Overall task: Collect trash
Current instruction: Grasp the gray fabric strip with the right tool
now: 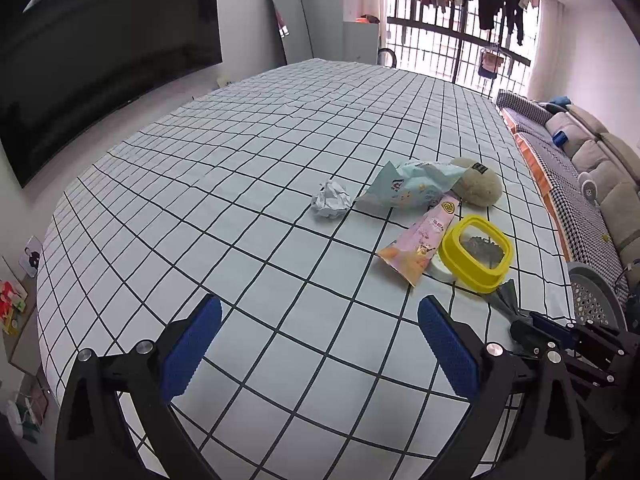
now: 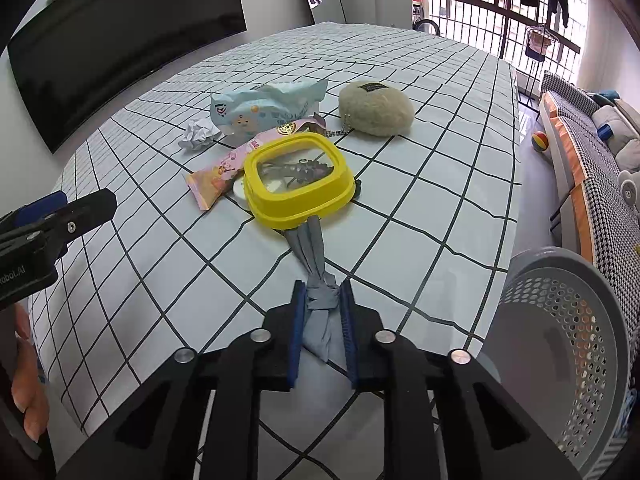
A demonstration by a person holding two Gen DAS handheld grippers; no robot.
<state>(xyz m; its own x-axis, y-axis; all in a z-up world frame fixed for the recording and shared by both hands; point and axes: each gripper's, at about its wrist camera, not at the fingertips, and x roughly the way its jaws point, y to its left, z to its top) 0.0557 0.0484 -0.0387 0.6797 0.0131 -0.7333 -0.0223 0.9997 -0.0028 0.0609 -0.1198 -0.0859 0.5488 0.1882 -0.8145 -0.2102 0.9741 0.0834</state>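
Observation:
My right gripper (image 2: 323, 286) is shut on a knotted grey strip (image 2: 312, 240) that runs from under a yellow lidded tub (image 2: 298, 178) toward the table's near edge. In the left wrist view the same strip (image 1: 505, 296) leads to the right gripper (image 1: 532, 326) at the lower right. A pink wrapper (image 2: 224, 170) lies against the tub's left side. Behind it are a pale blue wrapper (image 2: 260, 110) and a crumpled paper ball (image 2: 199, 134). My left gripper (image 1: 320, 306) hovers open over bare checked cloth, with nothing between its blue pads.
A beige fuzzy pouch (image 2: 376, 108) with a chain lies behind the tub. A grey perforated basket (image 2: 568, 320) stands off the table's right edge. The checked tablecloth (image 1: 240, 160) stretches far back; a sofa (image 1: 592, 168) runs along the right wall.

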